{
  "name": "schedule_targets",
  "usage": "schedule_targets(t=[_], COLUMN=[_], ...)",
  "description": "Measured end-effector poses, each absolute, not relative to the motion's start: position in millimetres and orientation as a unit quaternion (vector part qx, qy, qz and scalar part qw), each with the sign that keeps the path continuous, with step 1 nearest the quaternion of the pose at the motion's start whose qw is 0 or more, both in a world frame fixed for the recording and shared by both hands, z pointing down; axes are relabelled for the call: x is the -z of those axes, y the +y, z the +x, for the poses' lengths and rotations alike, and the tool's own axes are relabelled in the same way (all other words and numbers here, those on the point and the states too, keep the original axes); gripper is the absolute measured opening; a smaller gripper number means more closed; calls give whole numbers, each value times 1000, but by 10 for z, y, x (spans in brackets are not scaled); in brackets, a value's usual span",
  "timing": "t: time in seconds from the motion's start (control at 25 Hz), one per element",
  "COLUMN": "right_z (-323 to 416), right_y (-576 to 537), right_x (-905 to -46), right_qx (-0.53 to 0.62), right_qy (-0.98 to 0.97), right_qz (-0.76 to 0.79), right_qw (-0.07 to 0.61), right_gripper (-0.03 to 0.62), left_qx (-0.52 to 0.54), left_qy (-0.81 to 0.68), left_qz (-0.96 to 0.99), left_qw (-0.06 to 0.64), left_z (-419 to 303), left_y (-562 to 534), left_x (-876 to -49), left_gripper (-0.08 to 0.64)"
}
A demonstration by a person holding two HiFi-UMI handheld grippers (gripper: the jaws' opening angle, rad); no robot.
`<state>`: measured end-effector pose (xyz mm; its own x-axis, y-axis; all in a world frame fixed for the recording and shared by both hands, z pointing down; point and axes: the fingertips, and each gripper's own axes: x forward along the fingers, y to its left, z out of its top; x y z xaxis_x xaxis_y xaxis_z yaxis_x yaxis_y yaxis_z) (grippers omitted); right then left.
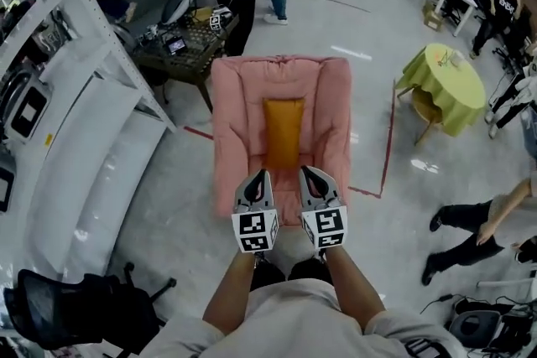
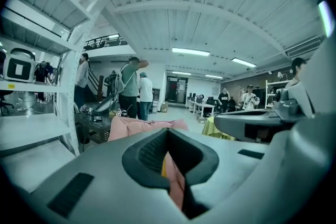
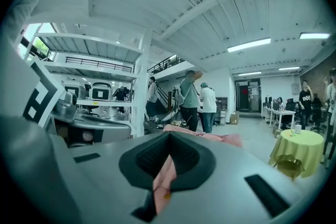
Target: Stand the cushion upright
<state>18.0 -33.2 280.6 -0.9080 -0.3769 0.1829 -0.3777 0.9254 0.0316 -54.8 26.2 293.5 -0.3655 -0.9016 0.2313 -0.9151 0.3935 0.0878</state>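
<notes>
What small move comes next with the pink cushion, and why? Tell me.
Probably lift the near edge up and forward: the left hand-held gripper and right hand-held gripper are shut on the pink cushion's near edge, and it is not yet upright.

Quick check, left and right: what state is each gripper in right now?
Left gripper: closed, pinching the near edge of the pink cushion.
Right gripper: closed, pinching the same edge of the cushion.
</notes>
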Motion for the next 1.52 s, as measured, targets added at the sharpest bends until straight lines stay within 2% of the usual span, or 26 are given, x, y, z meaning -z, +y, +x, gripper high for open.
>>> schedule_targets(t=[0.36, 0.8, 1.52], right_z=[587, 913, 802], right_y=[-746, -752, -455], right_x=[-2374, -2279, -2156], right_qx=[31, 30, 19], right_qy=[-981, -986, -988], right_qz=[170, 156, 150], right_qw=[82, 57, 43], right_gripper=[6, 6, 6], left_qx=[-6, 9, 6], left_qy=[-838, -838, -837], left_qz=[535, 539, 542], left_qw=[107, 89, 77], left_z=[-174, 284, 178], left_y=[-76, -140, 130], left_x=[-2612, -2374, -2326], left_gripper=[12, 12, 12])
